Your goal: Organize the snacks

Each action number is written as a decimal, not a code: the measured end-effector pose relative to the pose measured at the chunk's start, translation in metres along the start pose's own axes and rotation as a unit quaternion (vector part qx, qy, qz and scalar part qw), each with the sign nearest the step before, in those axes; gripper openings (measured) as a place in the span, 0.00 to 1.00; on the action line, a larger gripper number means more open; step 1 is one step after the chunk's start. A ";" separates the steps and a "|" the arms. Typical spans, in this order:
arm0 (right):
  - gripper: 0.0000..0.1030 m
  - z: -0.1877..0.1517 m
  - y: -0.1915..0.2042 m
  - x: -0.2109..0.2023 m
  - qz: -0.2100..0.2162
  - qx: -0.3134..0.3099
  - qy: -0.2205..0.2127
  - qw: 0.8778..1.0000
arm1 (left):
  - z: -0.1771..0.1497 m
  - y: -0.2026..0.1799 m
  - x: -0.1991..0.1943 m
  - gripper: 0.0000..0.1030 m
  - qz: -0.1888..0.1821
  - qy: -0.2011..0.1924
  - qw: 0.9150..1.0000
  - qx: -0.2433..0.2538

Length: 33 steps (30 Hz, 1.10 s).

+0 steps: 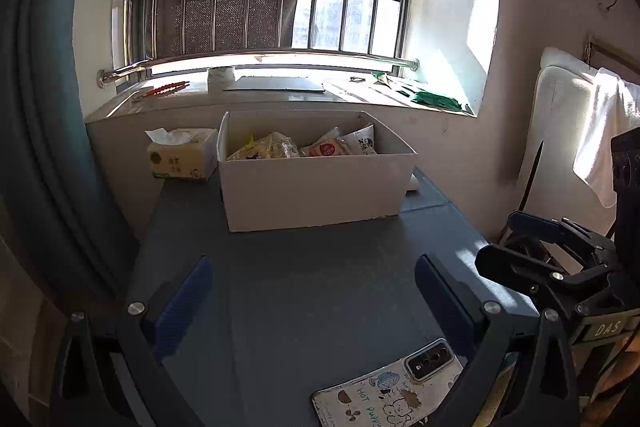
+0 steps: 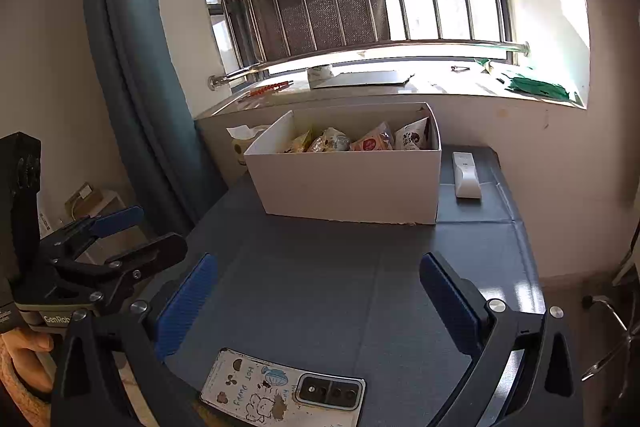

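Both the left gripper (image 1: pixel 312 291) and right gripper (image 2: pixel 318 287) hover level over the grey table's (image 1: pixel 320 267) near edge, blue-padded tongs spread, holding nothing. Snack packets (image 2: pixel 360 141) lie in the white cardboard box (image 2: pixel 348 183) at the table's far edge.

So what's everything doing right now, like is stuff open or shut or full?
Box: open on top, snack packets inside.
Tissue pack: open, a tissue sticking out.
Phone: lying face down on the table.
Remote: lying flat beside the box.
Left gripper: open, empty.
Right gripper: open, empty.
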State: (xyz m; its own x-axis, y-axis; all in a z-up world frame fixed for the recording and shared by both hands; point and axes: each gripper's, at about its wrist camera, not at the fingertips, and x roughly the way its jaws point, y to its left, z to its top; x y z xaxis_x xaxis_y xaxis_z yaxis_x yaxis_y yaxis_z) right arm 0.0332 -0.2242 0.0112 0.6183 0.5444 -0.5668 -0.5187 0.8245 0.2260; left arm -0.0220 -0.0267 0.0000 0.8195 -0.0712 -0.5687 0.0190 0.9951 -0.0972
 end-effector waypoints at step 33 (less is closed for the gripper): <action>1.00 -0.001 0.001 -0.005 -0.001 -0.002 -0.003 1.000 | 0.000 0.001 -0.001 1.00 -0.004 0.003 1.000 -0.005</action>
State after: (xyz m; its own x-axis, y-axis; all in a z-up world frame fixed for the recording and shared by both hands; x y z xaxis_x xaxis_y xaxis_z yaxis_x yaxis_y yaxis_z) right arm 0.0289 -0.2258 0.0136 0.6225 0.5444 -0.5622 -0.5209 0.8244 0.2215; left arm -0.0231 -0.0259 0.0007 0.8158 -0.0804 -0.5727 0.0205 0.9937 -0.1102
